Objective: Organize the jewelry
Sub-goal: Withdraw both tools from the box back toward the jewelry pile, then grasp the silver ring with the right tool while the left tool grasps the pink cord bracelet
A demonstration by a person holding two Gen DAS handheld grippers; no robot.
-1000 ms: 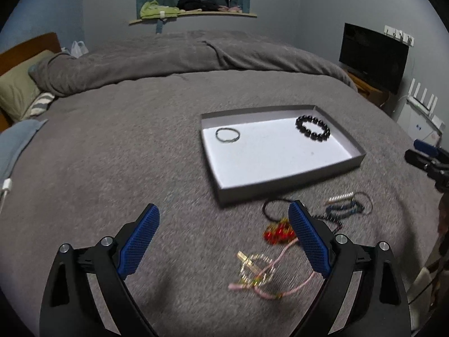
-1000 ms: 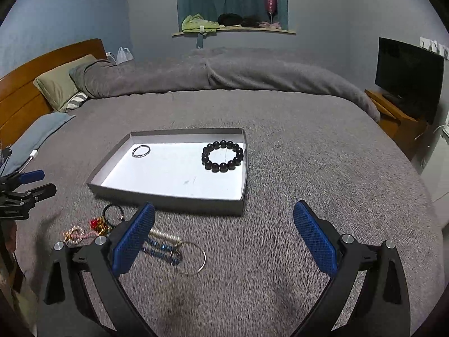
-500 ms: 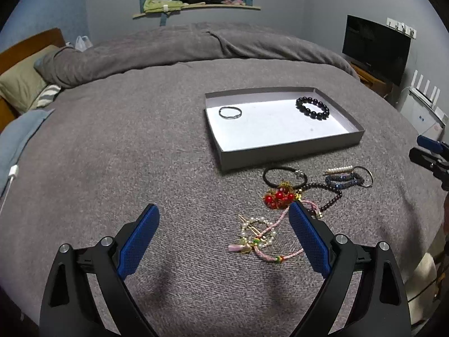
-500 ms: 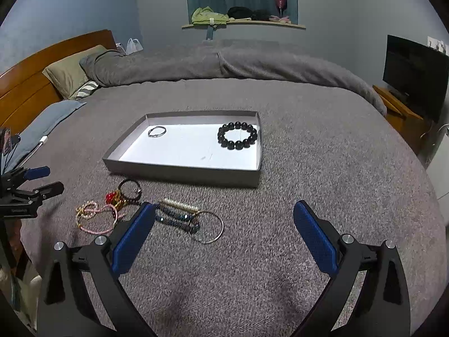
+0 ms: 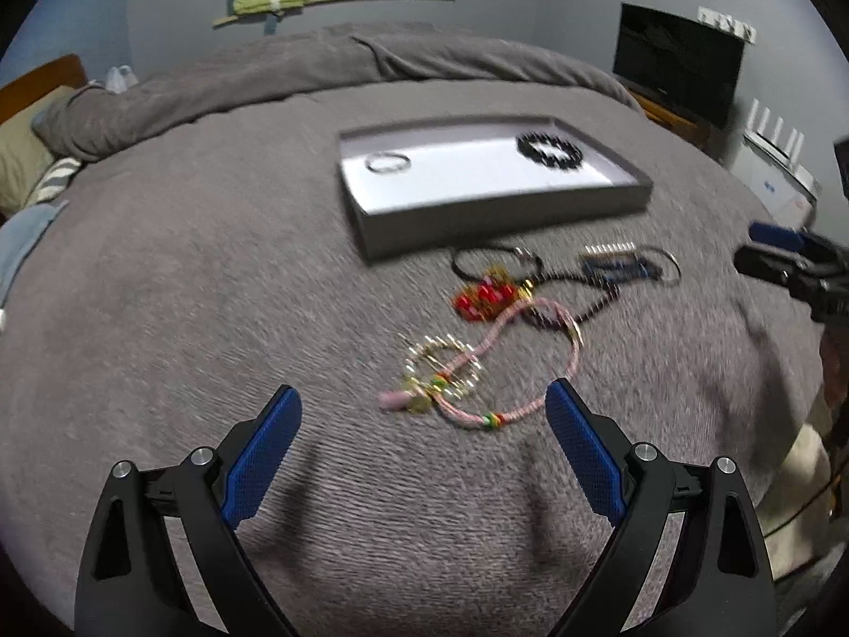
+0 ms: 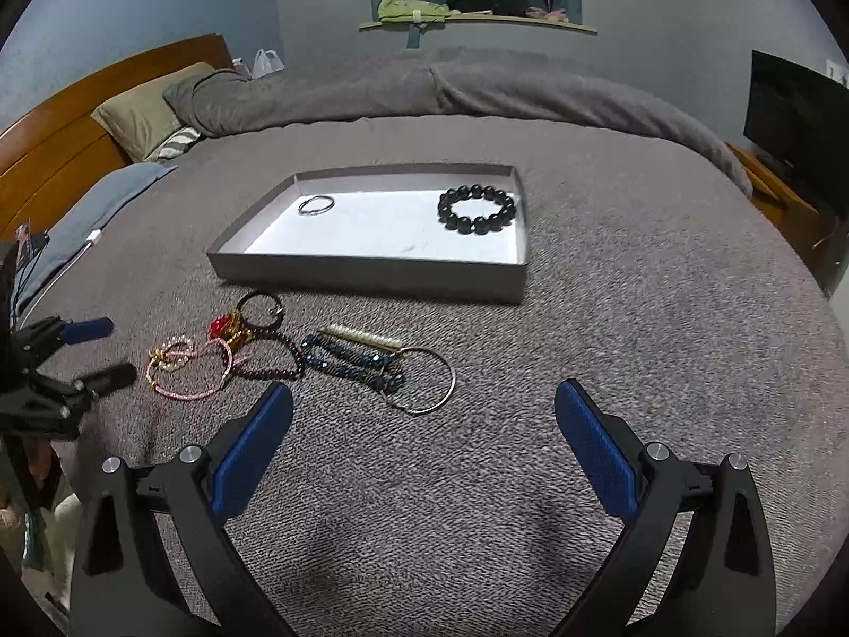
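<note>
A grey shallow tray [image 6: 371,268] [image 5: 504,212] lies on the bed. It holds a black bead bracelet [image 6: 476,209] [image 5: 549,150] and a thin silver ring bracelet [image 6: 315,204] [image 5: 388,163]. In front of the tray lies a pile of jewelry: a pink cord bracelet [image 6: 191,371] [image 5: 509,366], a red bead piece [image 6: 225,326] [image 5: 483,297], blue beads [image 6: 350,361] and a gold bangle [image 6: 424,379]. My left gripper [image 5: 423,406] is open and empty, just short of the pink bracelet. My right gripper [image 6: 423,403] is open and empty, over the gold bangle's near edge.
The grey bed cover [image 6: 637,318] spreads all round. Pillows [image 6: 143,111] and a wooden headboard [image 6: 79,122] are at the far left. A TV [image 6: 796,106] stands on the right. The left gripper also shows in the right wrist view [image 6: 79,350].
Both grippers have pulled back from the tray and lowered toward the jewelry pile. The whole pile now shows ahead of the fingers. Both stay open.
</note>
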